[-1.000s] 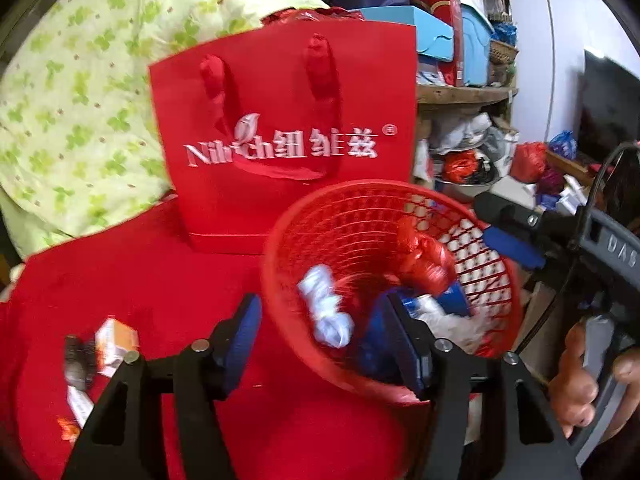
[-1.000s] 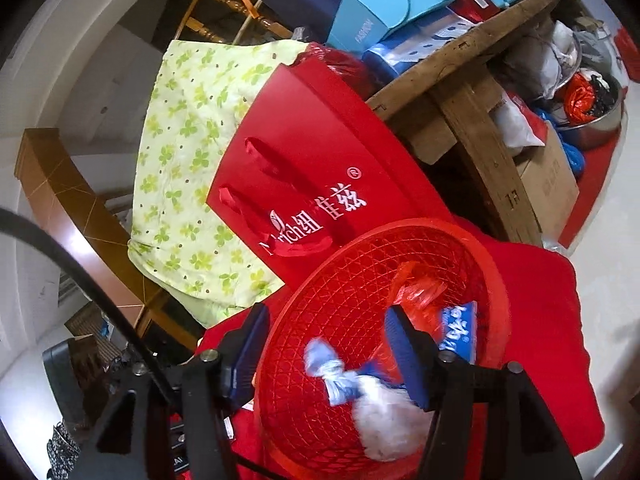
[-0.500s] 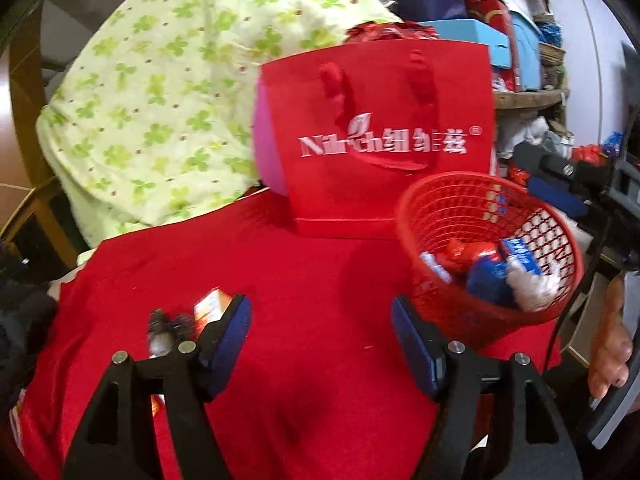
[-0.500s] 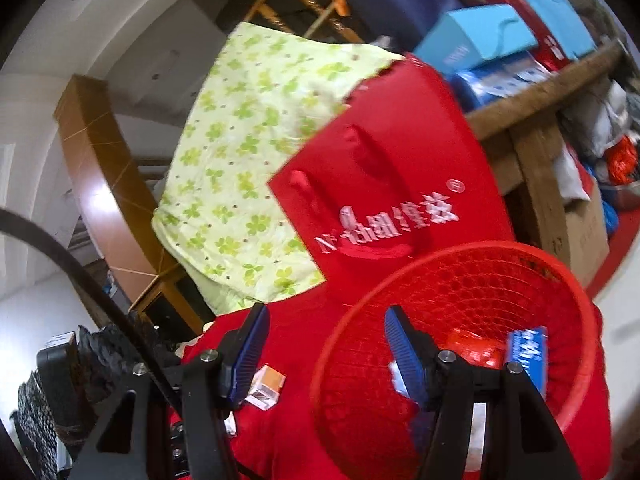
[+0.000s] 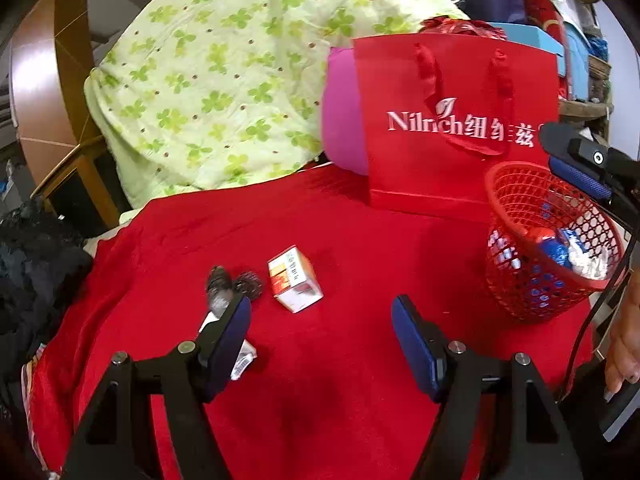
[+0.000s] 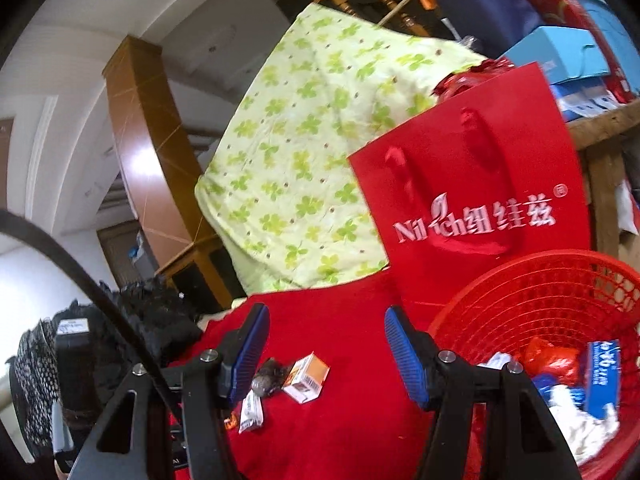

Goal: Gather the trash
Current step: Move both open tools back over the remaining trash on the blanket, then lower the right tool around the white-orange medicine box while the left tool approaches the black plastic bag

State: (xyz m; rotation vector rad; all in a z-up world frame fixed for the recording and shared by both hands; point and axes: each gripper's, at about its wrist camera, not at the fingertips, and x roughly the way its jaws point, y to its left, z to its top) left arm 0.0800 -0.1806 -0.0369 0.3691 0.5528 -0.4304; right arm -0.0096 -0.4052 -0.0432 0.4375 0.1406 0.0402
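A red mesh basket [image 5: 516,196] holding several pieces of trash stands at the right of the red cloth; it also shows in the right wrist view [image 6: 540,292]. A small orange and white box [image 5: 294,280] lies on the cloth, with a dark clump [image 5: 230,282] to its left and a white wrapper [image 5: 244,358] partly behind my left finger. My left gripper [image 5: 320,336] is open and empty, just in front of the box. My right gripper [image 6: 324,354] is open and empty, beside the basket; the box [image 6: 306,376], clump [image 6: 266,378] and wrapper [image 6: 251,410] lie below it.
A red paper bag [image 5: 456,120] stands behind the basket, with a pink cushion [image 5: 344,116] and a green clover-print cloth [image 5: 224,80] behind it. Dark fabric [image 5: 32,260] lies at the left edge. Cluttered wooden shelves [image 6: 600,120] stand at the right.
Both grippers have pulled back and swung left, away from the basket. The box, clump and wrapper have come into view ahead of the left gripper. Both stay open.
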